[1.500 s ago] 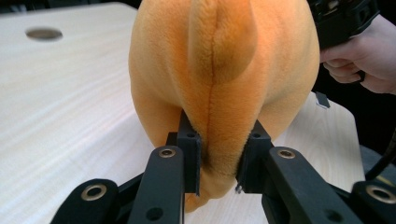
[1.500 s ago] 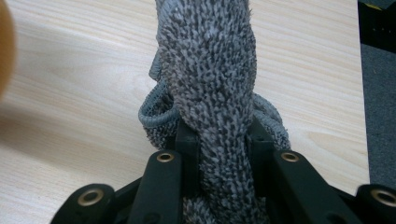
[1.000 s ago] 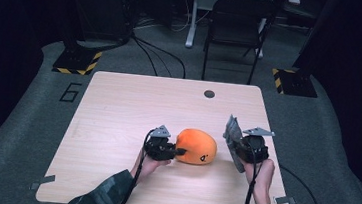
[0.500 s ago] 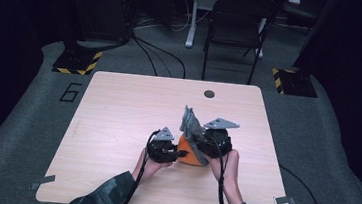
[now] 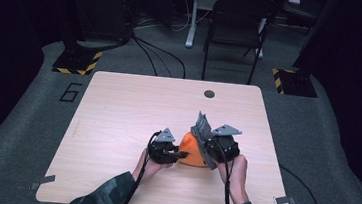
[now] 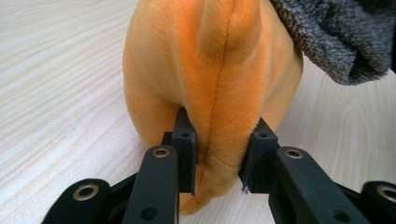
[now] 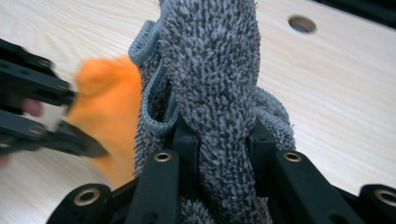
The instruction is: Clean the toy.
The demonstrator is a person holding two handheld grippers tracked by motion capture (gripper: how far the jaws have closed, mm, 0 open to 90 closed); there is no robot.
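Both forearms enter from the near table edge. Left gripper (image 5: 180, 154), held level, pinches a seam fold of the round orange plush toy (image 5: 193, 151). Right gripper (image 5: 204, 145), just right of toy, clenches a shaggy grey microfibre cloth (image 5: 202, 130) w/ hemmed edge, draped against toy. Toy lies on pale wooden table (image 5: 117, 121); its right flank is hidden by cloth.

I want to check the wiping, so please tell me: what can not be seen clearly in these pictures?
- High view: the orange plush toy is partly covered by the grey cloth and the right gripper.
- Left gripper view: the toy's top is cut off by the edge.
- Right gripper view: the toy is blurred behind the cloth.
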